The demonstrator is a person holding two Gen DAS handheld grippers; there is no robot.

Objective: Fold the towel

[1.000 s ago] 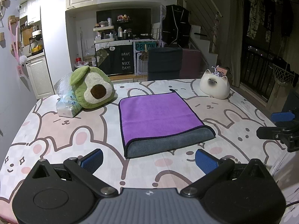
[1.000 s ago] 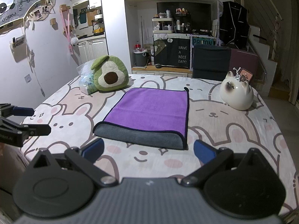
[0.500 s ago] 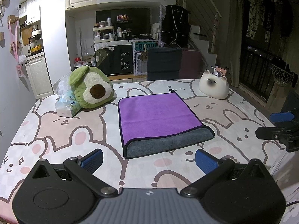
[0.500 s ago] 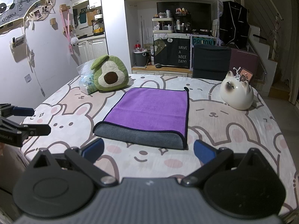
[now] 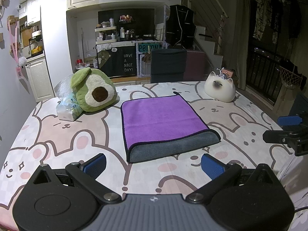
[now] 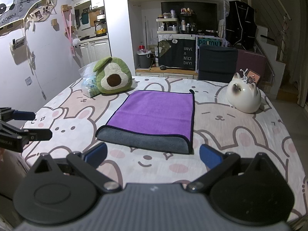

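My left claw [image 5: 153,162] and right claw [image 6: 153,155] hover wide and empty near the towel [image 5: 163,123], folded once at the tabletop [image 5: 63,134] centre, where I judge a one-layer pinch could drag the fold open

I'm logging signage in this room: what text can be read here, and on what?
"HAVE A NICE DAY!": black panel below the shelves.
"PANDA" and "PANDA PANDA": wall banner.
Teal plate: seemingly "POISON", partly hidden.
Tissue pack print and shelf bottle labels: too small.
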